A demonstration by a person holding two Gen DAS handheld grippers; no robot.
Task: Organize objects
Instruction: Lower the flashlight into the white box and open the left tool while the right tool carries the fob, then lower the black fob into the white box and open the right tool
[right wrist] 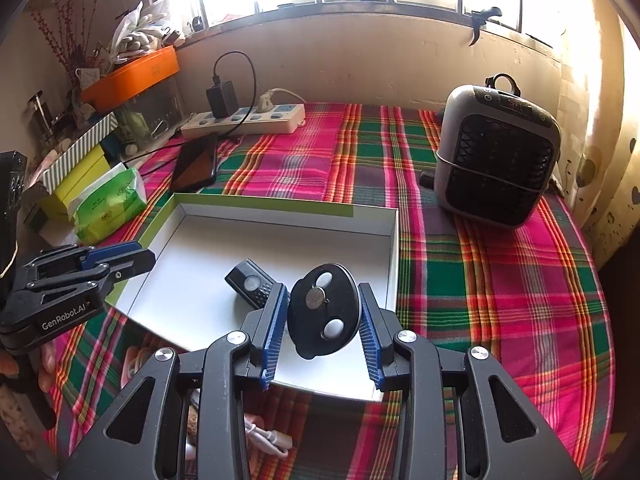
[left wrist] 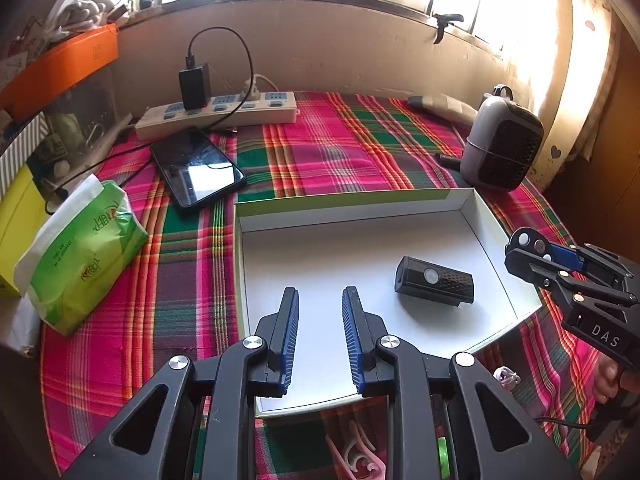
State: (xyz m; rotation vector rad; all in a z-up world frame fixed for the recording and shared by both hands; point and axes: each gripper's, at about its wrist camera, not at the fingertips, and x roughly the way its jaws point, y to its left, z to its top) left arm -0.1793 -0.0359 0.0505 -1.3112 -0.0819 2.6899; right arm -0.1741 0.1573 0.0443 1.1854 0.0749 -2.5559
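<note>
- White inside and green outside, the shallow cardboard box (left wrist: pixel 472 216) lies open on the plaid tablecloth (left wrist: pixel 320 148) at the middle of both views.
- Your right gripper (right wrist: pixel 323 312) pinches a black oval remote (right wrist: pixel 324 310) between its blue pads (right wrist: pixel 276 332), just above the lower right part of the box.
- Your left gripper (left wrist: pixel 320 292) holds nothing; its jaws show a gap in its own view but are as closed as they get, over the lower left part of the box floor.
- One black rectangular device (left wrist: pixel 434 281) already lies inside the box, right of centre in the left view.
- At the upper left you see a phone (left wrist: pixel 198 168), a power strip (left wrist: pixel 216 114) and a green tissue pack (left wrist: pixel 84 256); at the right stands a small grey heater (right wrist: pixel 496 156).
</note>
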